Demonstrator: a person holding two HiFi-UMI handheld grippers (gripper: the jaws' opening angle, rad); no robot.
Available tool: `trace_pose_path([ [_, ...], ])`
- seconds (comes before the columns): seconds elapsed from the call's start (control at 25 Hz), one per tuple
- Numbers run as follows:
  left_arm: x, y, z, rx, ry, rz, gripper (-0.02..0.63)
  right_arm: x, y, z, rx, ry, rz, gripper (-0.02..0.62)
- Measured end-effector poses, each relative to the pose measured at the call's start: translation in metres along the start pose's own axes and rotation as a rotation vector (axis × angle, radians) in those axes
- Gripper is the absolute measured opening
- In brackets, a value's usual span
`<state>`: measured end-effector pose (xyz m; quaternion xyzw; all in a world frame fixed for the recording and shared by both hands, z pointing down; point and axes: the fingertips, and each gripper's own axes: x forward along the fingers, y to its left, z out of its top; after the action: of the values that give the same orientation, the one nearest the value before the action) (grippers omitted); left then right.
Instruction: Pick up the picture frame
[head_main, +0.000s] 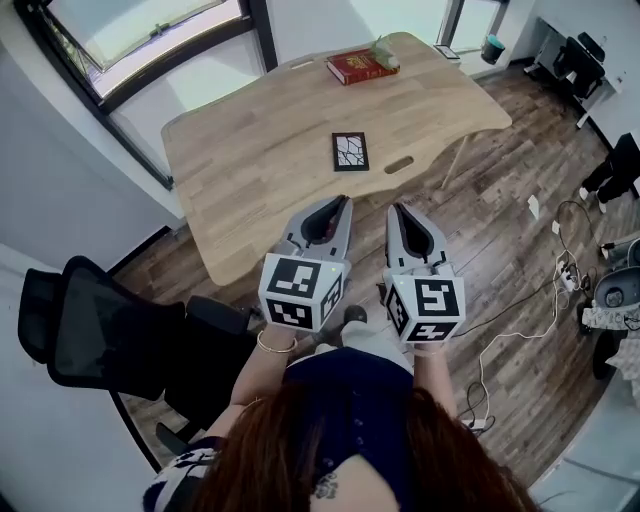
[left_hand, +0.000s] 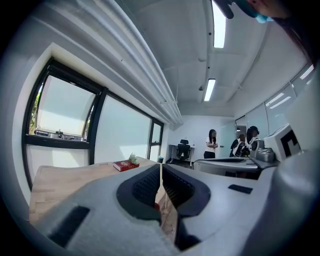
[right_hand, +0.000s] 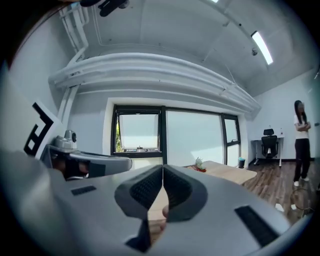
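- Right now the small dark rectangular picture frame (head_main: 350, 151) lies flat near the middle of the pale wooden tabletop (head_main: 250, 160), toward its near edge, with nothing touching it.
- Just beside it, nearer the person, an oval slot (head_main: 398, 165) is cut into the wood. A red hardback book (head_main: 358, 68) and what looks like a small green plant (head_main: 385, 52) sit well apart at the far edge.
- The grey left gripper (head_main: 341, 203) and grey right gripper (head_main: 396, 209) hang side by side at the near edge, short of the frame and pointing roughly level.
- Both pairs of fingers are closed tip to tip on nothing: the left pads (left_hand: 145, 187) meet with no gap, and so do the right ones (right_hand: 145, 190).
- I judge the reach has not begun; this is the ready stance.
- Next, one gripper must go forward over the tabletop, tip downward and spread its fingers wide enough to straddle an edge. A flat-lying frame offers little to pinch.
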<state>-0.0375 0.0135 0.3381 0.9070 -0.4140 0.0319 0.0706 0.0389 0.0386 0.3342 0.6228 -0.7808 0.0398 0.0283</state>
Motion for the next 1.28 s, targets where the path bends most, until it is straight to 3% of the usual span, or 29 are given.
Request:
trace_pose_path([
  [0.76,0.106,0.020,-0.004,-0.002,0.055,0.074,0.038,0.077,-0.072,-0.009,0.019,0.054,0.050,0.028],
  [1.28,0.128,0.029,-0.019,-0.016,0.103,0.129,0.038,0.102,-0.098,-0.020,0.066,0.074,0.100,0.028],
])
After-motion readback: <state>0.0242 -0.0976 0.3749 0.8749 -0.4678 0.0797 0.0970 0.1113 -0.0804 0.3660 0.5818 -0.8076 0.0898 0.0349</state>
